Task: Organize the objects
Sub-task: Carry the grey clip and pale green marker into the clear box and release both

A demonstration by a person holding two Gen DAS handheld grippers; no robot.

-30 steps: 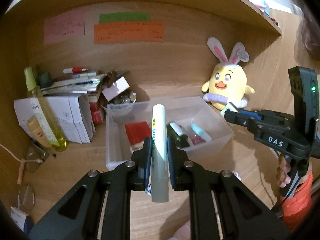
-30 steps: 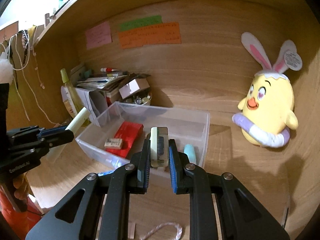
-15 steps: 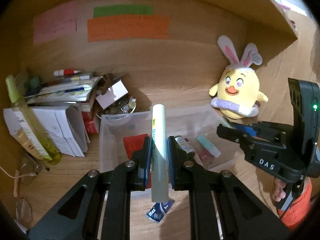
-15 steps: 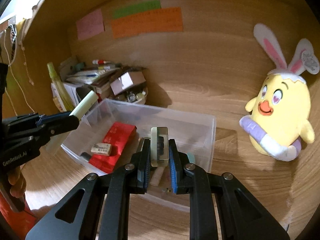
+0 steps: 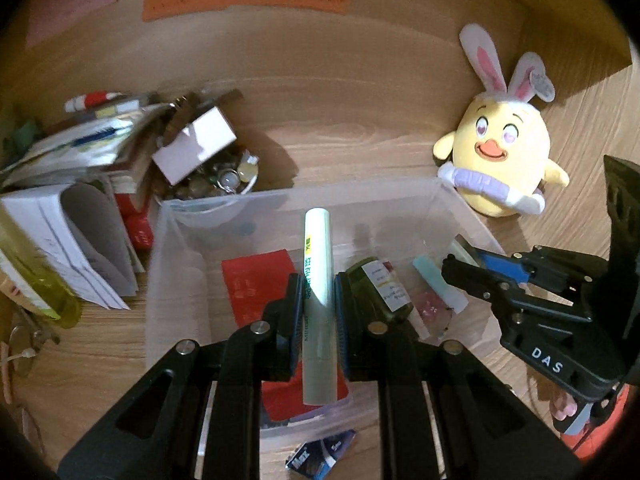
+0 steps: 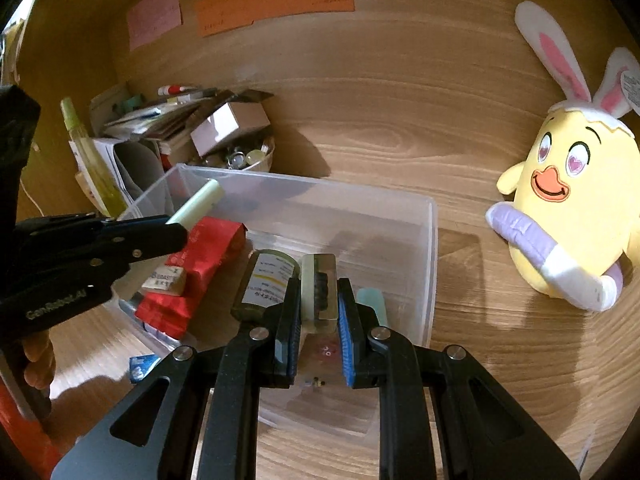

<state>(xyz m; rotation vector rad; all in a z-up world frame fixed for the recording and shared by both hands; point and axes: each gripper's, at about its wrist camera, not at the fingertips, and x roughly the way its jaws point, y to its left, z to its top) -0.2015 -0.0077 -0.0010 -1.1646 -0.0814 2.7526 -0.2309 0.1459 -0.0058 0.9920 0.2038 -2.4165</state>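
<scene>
Closer and lower over the clear plastic bin than a second ago, both grippers now above its open top, the plush chick shifted rightward in the left view. Left gripper fingers pinching a pale green tube upright over the red packet; right gripper fingers pinching a small translucent block with a dark insert above the bin's middle, beside a dark labelled bottle and a mint tube. Likely risks: tube tipping out over the near wall if released while standing on end; block bouncing off the bottle; grippers knocking together in the narrow bin. Only in the left view: the blue sachet in full on the table outside the bin. Only in the right view: the small white eraser-like block on the red packet.
</scene>
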